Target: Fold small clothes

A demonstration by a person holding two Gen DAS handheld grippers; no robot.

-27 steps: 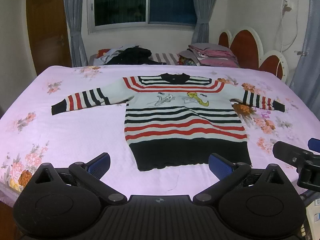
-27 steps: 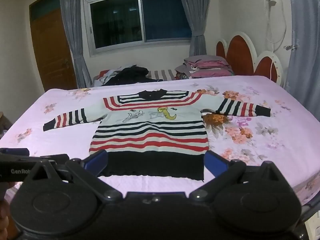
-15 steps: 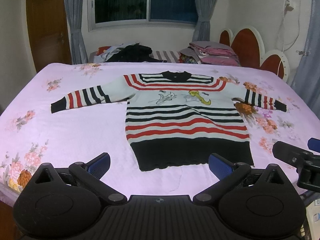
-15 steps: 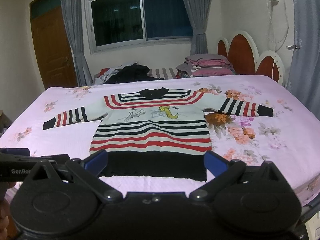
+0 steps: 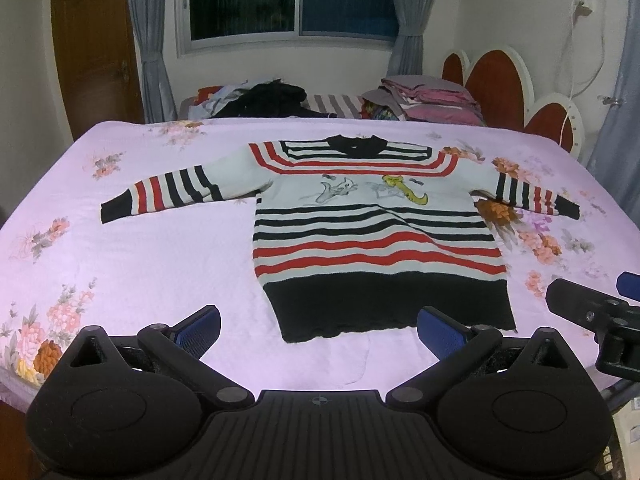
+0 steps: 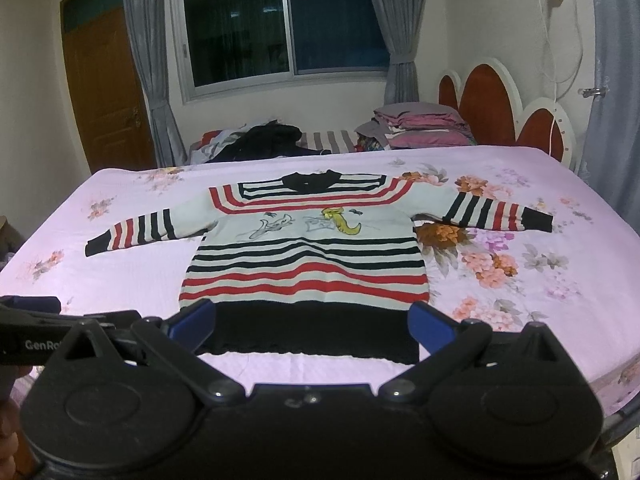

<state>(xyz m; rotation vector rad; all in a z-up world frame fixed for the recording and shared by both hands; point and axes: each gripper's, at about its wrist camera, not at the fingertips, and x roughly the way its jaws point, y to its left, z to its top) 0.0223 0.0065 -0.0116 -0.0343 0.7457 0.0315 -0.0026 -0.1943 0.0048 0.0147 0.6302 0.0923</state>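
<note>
A small striped sweater (image 5: pixel 372 236), white with red and black stripes, a black hem and a cartoon print, lies flat and spread on the pink floral bed (image 5: pixel 140 264), sleeves out to both sides. It also shows in the right wrist view (image 6: pixel 308 264). My left gripper (image 5: pixel 318 326) is open and empty, held above the bed's near edge just short of the hem. My right gripper (image 6: pixel 310 320) is open and empty, just in front of the hem. The right gripper's body shows at the right edge of the left wrist view (image 5: pixel 592 312).
A pile of dark clothes (image 5: pixel 264 100) and folded pink bedding (image 5: pixel 428 100) lie beyond the far edge of the bed. A red and white headboard (image 5: pixel 508 92) stands at the right. A wooden door (image 6: pixel 108 92) is at the left.
Both grippers have crept slightly forward toward the sweater's hem and stayed open. The sweater has not moved.
</note>
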